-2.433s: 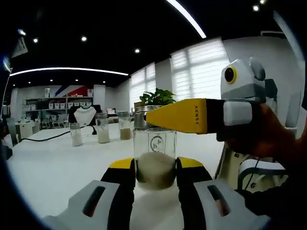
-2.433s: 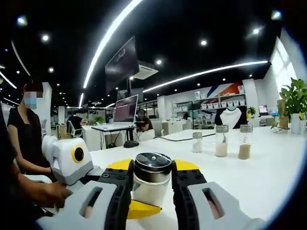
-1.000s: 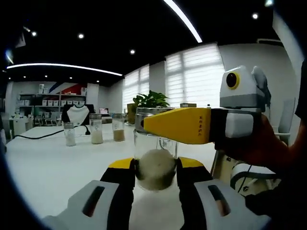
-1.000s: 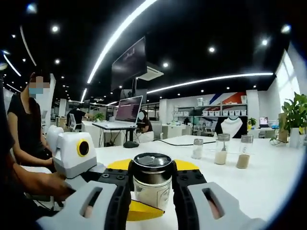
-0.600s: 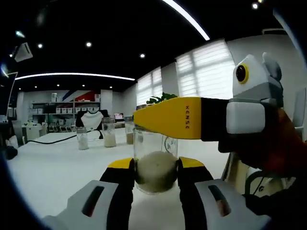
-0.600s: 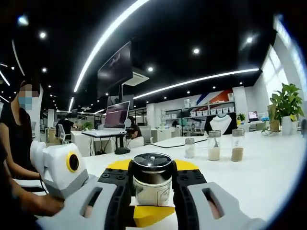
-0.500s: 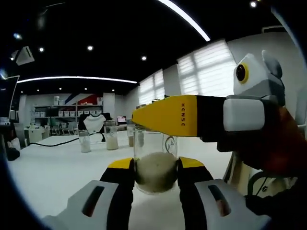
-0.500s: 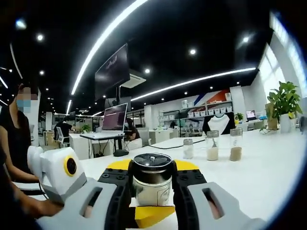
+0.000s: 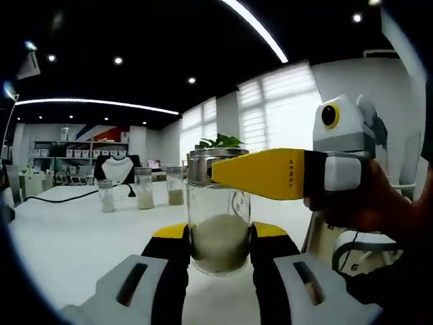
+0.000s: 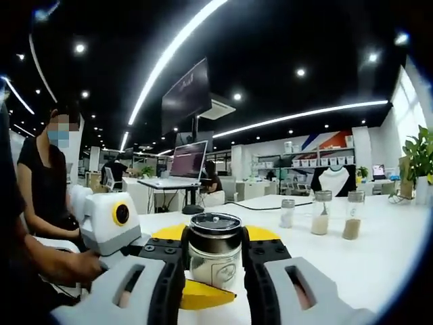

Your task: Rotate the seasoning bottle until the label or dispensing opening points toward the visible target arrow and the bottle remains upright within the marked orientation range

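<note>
In the left gripper view, going left to right, we see a dark cable (image 9: 57, 197) trailing over the white bench (image 9: 61, 237), then three small jars (image 9: 142, 189) standing in a row well behind our work, a white bust form (image 9: 117, 169) behind them, and shelving against the far wall. At centre our left gripper (image 9: 218, 242) pinches the lower body of the seasoning bottle (image 9: 218, 220), its jaws pressed to either side of the glass where the pale powder sits. The bottle stands upright, with a small round printed mark on the glass facing us. A green plant (image 9: 218, 141) rises just behind its metal cap. From the right, our right gripper (image 9: 270, 173) reaches in level; its yellow jaw lies across the cap and hides part of it. A hand (image 9: 365, 203) holds it at the far right.

In the right gripper view, a person in a black top (image 10: 44, 183) sits at the left, and beside them the left gripper (image 10: 108, 220) shows its white housing. At centre the right gripper (image 10: 215, 250) clasps the seasoning bottle (image 10: 214, 254) at the neck below the dark shiny cap, jaws tight against it. Behind, a laptop (image 10: 188, 161) stands on a desk, a screen (image 10: 186, 95) hangs overhead, and farther right the three small jars (image 10: 318, 213) stand on the bench (image 10: 365, 264).
</note>
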